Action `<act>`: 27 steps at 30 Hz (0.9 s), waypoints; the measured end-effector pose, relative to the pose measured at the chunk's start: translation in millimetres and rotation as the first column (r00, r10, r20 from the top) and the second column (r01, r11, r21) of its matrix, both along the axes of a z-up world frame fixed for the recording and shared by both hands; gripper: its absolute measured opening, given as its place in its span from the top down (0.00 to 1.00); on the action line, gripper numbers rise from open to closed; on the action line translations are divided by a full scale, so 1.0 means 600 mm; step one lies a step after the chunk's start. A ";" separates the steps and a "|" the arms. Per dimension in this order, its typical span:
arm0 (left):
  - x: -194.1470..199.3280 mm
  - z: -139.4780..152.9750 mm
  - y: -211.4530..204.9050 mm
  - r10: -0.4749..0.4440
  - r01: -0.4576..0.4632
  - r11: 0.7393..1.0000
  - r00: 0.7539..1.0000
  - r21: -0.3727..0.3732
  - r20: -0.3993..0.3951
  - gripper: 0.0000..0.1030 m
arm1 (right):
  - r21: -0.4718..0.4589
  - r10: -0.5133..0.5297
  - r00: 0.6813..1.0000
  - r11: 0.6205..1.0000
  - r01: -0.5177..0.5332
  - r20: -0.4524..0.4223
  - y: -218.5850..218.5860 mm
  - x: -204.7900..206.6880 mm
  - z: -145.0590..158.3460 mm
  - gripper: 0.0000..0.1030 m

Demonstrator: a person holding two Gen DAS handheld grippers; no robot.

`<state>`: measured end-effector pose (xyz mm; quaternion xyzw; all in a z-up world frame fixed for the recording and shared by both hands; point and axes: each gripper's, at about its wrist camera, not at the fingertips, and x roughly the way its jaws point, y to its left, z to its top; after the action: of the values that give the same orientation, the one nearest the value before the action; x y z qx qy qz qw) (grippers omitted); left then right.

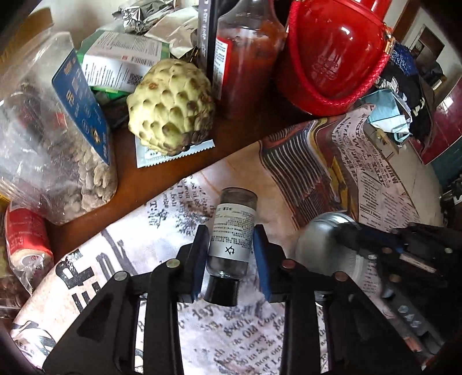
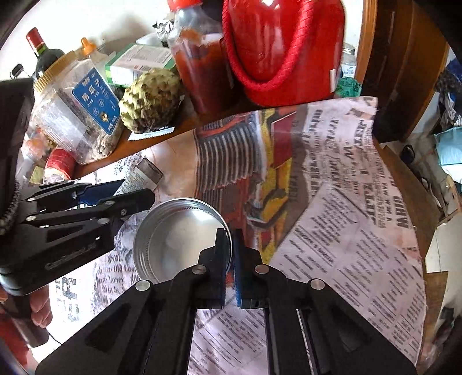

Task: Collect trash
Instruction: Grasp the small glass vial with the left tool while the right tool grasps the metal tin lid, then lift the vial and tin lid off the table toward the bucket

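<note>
A small glass bottle (image 1: 232,236) with a white label and black cap sits between the blue pads of my left gripper (image 1: 231,253), which is shut on it above the newspaper-print cloth (image 1: 231,331). In the right wrist view the bottle (image 2: 143,174) pokes out of the left gripper (image 2: 115,190). My right gripper (image 2: 230,259) is shut on the rim of a round silver tin (image 2: 179,233), holding it just over the cloth. The tin (image 1: 326,239) also shows at the right in the left wrist view.
Behind the cloth the wooden table (image 1: 173,173) is crowded: a custard apple (image 1: 173,106), a plastic jar of seeds (image 1: 57,138), a green-white box (image 1: 121,60), a sauce bottle (image 1: 248,57), a red basket (image 1: 332,54), foil wrappers (image 1: 144,17). A wooden chair (image 2: 398,72) stands at the right.
</note>
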<state>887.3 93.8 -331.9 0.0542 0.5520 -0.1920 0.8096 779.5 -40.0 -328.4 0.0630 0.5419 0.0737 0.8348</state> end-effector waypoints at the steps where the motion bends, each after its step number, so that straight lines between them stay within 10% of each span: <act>1: -0.001 0.001 -0.003 0.003 -0.003 1.000 1.000 0.010 0.003 0.72 | 0.001 -0.003 1.000 1.000 0.003 0.006 -0.007 -0.005 0.005 0.96; 7: -0.014 0.014 -0.013 0.078 -0.078 0.997 0.997 0.004 -0.020 0.74 | 0.008 -0.013 0.998 1.000 0.013 0.059 -0.053 -0.036 0.067 0.96; 16: -0.114 0.168 -0.014 0.213 -0.206 0.976 0.968 -0.065 0.129 0.74 | 0.032 0.000 0.985 0.999 -0.006 0.173 -0.103 -0.086 0.170 0.97; 27: -0.340 0.369 -0.022 0.448 -0.399 0.894 0.818 -0.206 0.360 0.74 | 0.022 0.176 0.907 0.980 -0.199 0.382 -0.148 -0.202 0.310 0.97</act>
<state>683.6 80.4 -110.3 -0.0813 0.3613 -0.0250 0.9286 658.1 -129.1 -142.5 0.0204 0.3720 0.1804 0.9103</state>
